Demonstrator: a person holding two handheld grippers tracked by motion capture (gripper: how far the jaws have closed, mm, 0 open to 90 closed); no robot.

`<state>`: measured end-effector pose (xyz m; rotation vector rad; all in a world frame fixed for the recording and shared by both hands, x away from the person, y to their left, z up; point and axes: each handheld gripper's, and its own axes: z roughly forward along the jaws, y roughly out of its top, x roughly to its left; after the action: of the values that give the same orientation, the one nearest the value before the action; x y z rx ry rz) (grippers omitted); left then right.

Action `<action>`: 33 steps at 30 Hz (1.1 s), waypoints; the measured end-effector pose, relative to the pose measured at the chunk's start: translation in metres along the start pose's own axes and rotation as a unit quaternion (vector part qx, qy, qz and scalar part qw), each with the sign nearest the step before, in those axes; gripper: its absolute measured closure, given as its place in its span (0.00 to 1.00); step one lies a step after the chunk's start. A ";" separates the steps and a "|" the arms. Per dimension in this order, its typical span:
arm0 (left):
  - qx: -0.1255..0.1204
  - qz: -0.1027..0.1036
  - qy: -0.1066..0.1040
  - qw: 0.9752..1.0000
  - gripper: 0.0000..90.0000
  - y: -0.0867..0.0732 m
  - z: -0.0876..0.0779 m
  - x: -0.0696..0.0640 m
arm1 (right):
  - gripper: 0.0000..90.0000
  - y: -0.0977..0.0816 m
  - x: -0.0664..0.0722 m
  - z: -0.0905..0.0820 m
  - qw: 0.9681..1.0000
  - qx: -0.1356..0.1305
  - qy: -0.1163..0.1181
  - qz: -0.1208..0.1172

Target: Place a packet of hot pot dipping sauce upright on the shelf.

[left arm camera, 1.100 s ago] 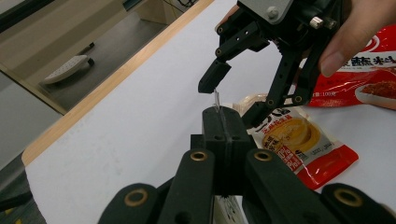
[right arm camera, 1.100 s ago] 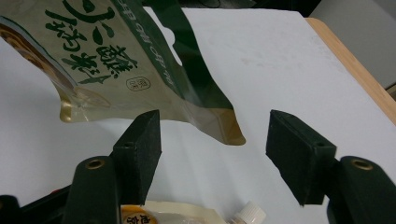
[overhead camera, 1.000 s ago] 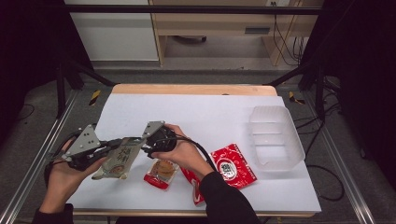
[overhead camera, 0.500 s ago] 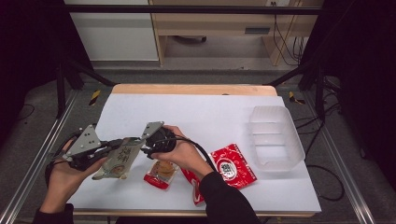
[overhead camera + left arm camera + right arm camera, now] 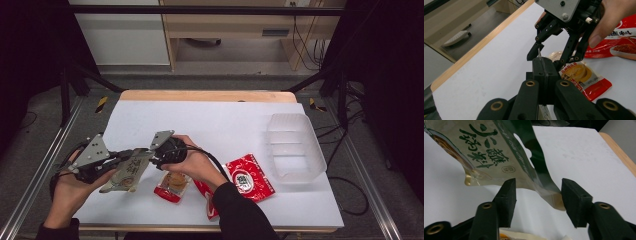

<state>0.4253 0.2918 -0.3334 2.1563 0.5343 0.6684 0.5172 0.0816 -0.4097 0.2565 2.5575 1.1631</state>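
1. Two tools meet over the left part of the white tabletop [image 5: 220, 120], and between them hangs a pale green-lettered sauce pouch [image 5: 125, 172].
2. My left tool [image 5: 543, 67] is clamped fully shut on the thin edge of that pouch; in the left gripper view the film sticks up between the pressed pads.
3. My right tool [image 5: 537, 195] faces it, jaws about half apart and just now closing in. The pouch's lower corner hangs between them, right by the right-hand pad, but the left pad stands clear of it, so no grip there.
4. Pouch is lifted off the tabletop, tilted, printed face showing in the right gripper view.
5. Below the right hand [image 5: 192, 162] lies a small red-edged packet [image 5: 171, 186] with a yellow picture.
6. Just right of that hand sits a larger red packet [image 5: 250, 177], flat on the tabletop.
7. Farther right, a clear plastic tub [image 5: 295, 145] stands near the tabletop's edge.
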 end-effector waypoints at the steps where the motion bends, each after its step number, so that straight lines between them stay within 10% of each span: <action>1: 0.000 -0.001 0.000 1.000 1.00 0.000 0.000 0.000 | 0.57 0.000 0.001 0.000 1.000 -0.002 0.001 -0.002; 17: -0.004 -0.006 0.000 1.000 1.00 -0.001 0.000 0.001 | 0.99 -0.003 0.000 0.001 1.000 -0.002 0.025 -0.006; 33: -0.019 -0.019 0.004 1.000 1.00 -0.002 -0.004 0.004 | 1.00 0.000 -0.001 -0.004 0.999 -0.006 0.039 0.010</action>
<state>0.4262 0.2972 -0.3315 2.1037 0.5620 0.6607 0.5165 0.0782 -0.4070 0.2403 2.6202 1.2175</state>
